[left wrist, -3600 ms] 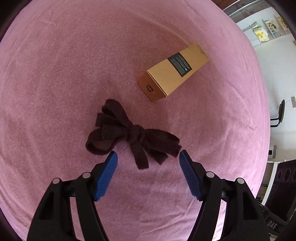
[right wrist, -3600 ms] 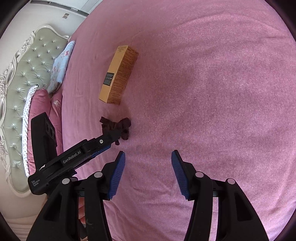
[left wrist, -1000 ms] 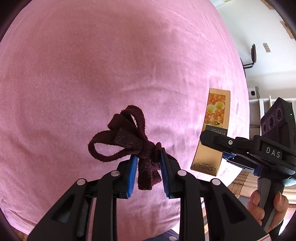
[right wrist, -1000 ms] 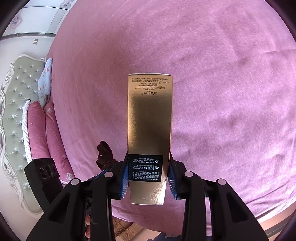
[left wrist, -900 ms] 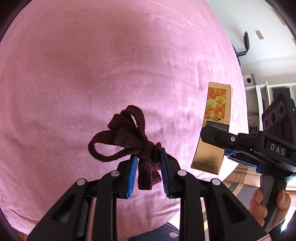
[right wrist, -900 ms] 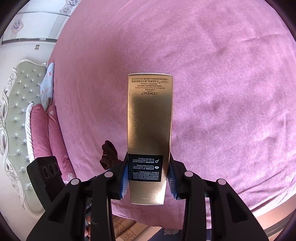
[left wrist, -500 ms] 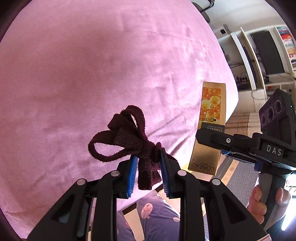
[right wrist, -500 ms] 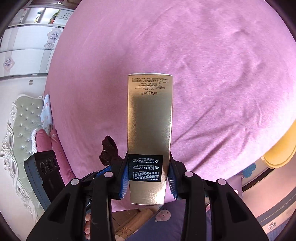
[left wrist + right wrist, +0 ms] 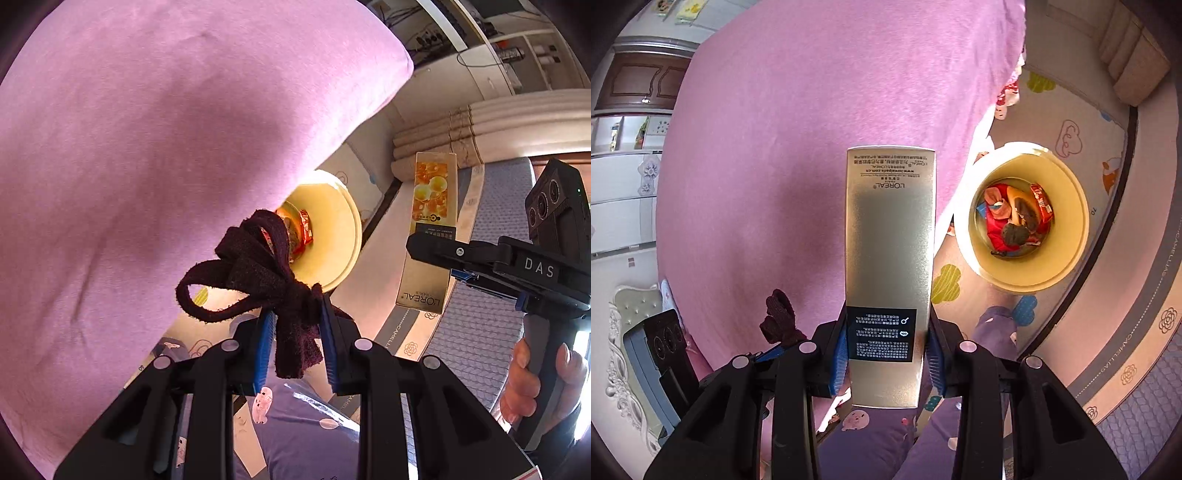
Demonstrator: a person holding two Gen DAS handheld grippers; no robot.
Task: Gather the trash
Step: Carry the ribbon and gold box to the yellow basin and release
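Left gripper (image 9: 295, 347) clamps the dark knotted rag (image 9: 266, 280) at lower centre; right gripper (image 9: 886, 354) pinches the gold carton (image 9: 888, 258). Beyond, the pink bed edge (image 9: 997, 110) drops beside the yellow bin (image 9: 1067, 258), open floor mat (image 9: 1115, 295) at right.

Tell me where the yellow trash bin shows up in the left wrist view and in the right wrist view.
Left wrist view: the yellow trash bin sits mid-frame at the bed's edge, partly behind the dark fabric bow.
Right wrist view: the bin is right of centre on the floor, wrappers visible inside.
Shared landmark: the pink bedspread, beside the bin in both.
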